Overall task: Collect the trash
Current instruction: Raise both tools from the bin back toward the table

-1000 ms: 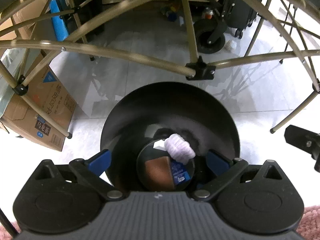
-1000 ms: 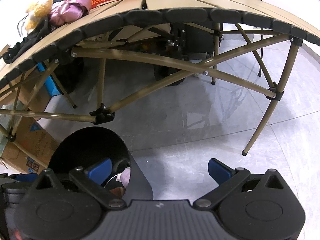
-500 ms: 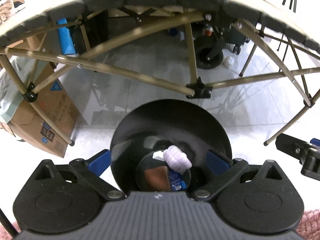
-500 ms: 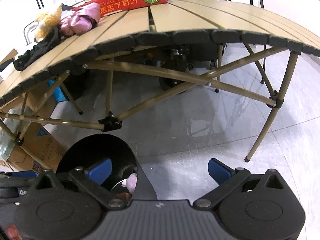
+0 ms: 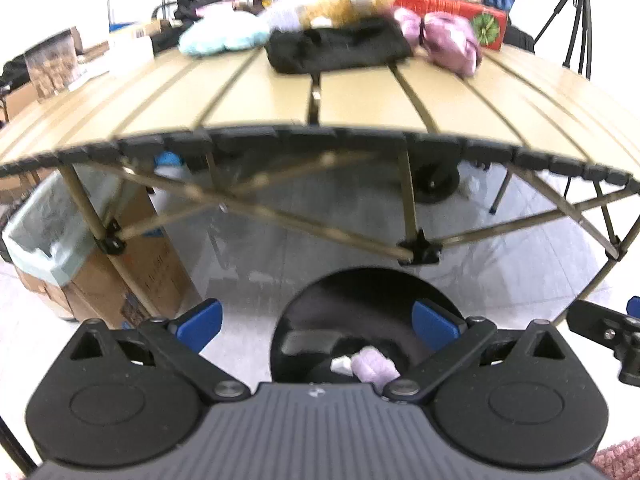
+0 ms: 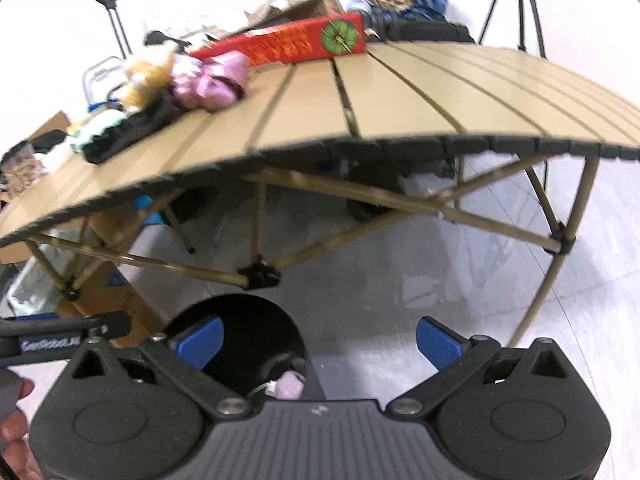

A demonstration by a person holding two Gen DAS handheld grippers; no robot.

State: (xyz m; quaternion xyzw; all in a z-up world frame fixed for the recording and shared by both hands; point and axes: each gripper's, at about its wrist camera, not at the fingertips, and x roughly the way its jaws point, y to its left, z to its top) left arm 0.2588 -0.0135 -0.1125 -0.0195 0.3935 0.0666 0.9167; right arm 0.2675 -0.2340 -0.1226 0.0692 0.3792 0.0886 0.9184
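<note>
While a black trash bin (image 5: 360, 312) stands on the grey tiled floor (image 5: 500, 256) just in front of the table (image 5: 360, 108), a crumpled lilac wad (image 5: 374, 364) and a white scrap (image 5: 341, 364) lie inside it, seen below the left claw (image 5: 318, 320), whose blue-padded fingers (image 5: 198, 322) are spread wide and grip nothing. Beside it the right claw (image 6: 320, 338) is likewise wide open and empty, while on the slatted table, well apart from the bin, lie a black cloth (image 5: 340, 50), a pink bundle (image 5: 448, 42) and a red box (image 6: 288, 42).
</note>
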